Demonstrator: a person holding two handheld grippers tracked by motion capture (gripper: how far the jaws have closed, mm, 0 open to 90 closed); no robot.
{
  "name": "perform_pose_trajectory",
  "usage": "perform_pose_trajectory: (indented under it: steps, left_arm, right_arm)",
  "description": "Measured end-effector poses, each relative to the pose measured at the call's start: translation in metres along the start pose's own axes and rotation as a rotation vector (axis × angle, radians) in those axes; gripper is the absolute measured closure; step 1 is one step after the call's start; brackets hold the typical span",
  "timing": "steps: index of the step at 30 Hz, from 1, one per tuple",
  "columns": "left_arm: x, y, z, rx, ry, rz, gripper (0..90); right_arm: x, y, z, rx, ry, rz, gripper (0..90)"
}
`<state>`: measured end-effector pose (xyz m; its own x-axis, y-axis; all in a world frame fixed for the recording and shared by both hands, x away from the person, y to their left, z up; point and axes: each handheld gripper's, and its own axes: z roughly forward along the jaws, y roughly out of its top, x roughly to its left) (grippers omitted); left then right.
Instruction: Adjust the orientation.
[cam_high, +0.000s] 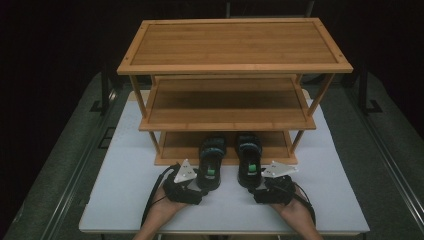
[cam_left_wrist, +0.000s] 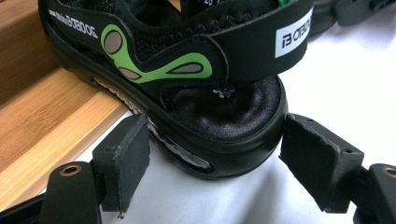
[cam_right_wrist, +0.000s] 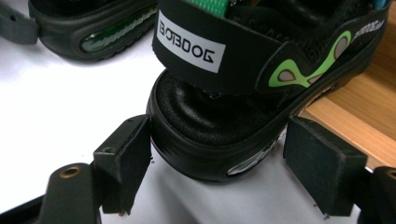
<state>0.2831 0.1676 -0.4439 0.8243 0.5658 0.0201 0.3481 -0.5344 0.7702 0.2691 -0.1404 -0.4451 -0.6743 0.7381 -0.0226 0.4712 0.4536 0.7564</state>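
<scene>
Two black sandals with green trim point away from me, toes up on the bottom shelf (cam_high: 177, 145) of a bamboo rack, heels on the white table. My left gripper (cam_high: 200, 186) is open at the left sandal (cam_high: 212, 159). In the left gripper view its pads (cam_left_wrist: 128, 154) flank the heel (cam_left_wrist: 224, 116), close to the sole on both sides. My right gripper (cam_high: 257, 187) is open in the same way around the heel (cam_right_wrist: 210, 116) of the right sandal (cam_high: 248, 159). A hand holds each gripper at the table's near edge.
The three-tier bamboo rack (cam_high: 235, 67) stands at the middle of the white table (cam_high: 120, 190); its top and middle shelves are bare. The shelf lip (cam_left_wrist: 56, 126) rises just left of the left heel and the lip (cam_right_wrist: 355, 112) just right of the right heel.
</scene>
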Motion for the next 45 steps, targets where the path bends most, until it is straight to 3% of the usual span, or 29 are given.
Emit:
perform_pose_trajectory:
  steps: [7, 16, 19, 20, 24, 38, 45]
  left_arm:
    - [0.002, 0.008, 0.001, -0.035, -0.008, -0.010, 23.9]
    - [0.008, 0.017, 0.012, -0.043, -0.005, -0.023, 24.9]
    - [0.013, 0.017, 0.011, -0.078, -0.026, -0.054, 26.4]
    - [0.013, 0.019, 0.012, -0.072, -0.018, -0.039, 27.4]
    - [0.012, 0.024, 0.015, -0.062, -0.002, -0.019, 27.3]
    - [0.015, 0.032, 0.027, -0.067, 0.025, -0.020, 27.3]
    - [0.012, 0.032, 0.024, -0.059, 0.030, -0.022, 28.8]
  right_arm:
    - [-0.007, 0.007, -0.003, -0.001, 0.042, 0.000, 23.2]
    - [-0.014, 0.017, -0.003, -0.022, 0.075, -0.026, 23.3]
    - [-0.016, 0.020, -0.002, -0.030, 0.085, -0.029, 23.3]
    - [-0.017, 0.021, -0.001, -0.034, 0.088, -0.030, 23.4]
    - [-0.017, 0.023, 0.005, -0.028, 0.067, -0.041, 25.3]
    - [-0.019, 0.026, 0.015, -0.068, 0.062, -0.024, 25.2]
    - [-0.016, 0.024, 0.015, -0.077, 0.043, 0.013, 25.1]
